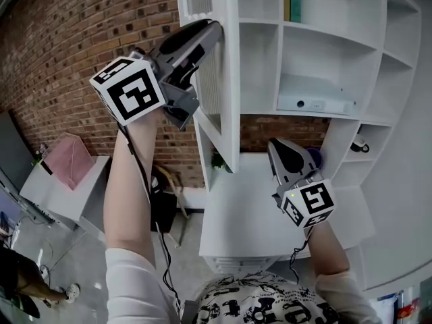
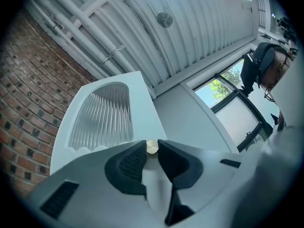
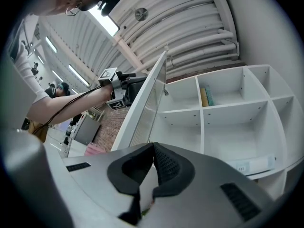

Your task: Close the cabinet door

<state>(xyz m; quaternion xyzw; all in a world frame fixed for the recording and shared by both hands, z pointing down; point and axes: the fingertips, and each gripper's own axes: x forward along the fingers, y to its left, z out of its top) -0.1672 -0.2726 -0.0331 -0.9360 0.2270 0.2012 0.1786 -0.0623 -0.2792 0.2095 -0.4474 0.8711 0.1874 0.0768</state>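
The white cabinet door with a ribbed glass panel stands open, edge-on to me, in front of the white shelf cabinet. My left gripper is raised at the door's outer face. In the left gripper view its jaws are closed on the door's small brass knob, below the ribbed panel. My right gripper hangs lower, in front of the open shelves, apart from the door. Its jaws are shut with nothing between them. The right gripper view shows the door swung out to the left of the compartments.
A white flat device lies on a middle shelf and a book stands in an upper compartment. A white counter runs below the cabinet. A brick wall is at the left, with a grey table and a pink sheet.
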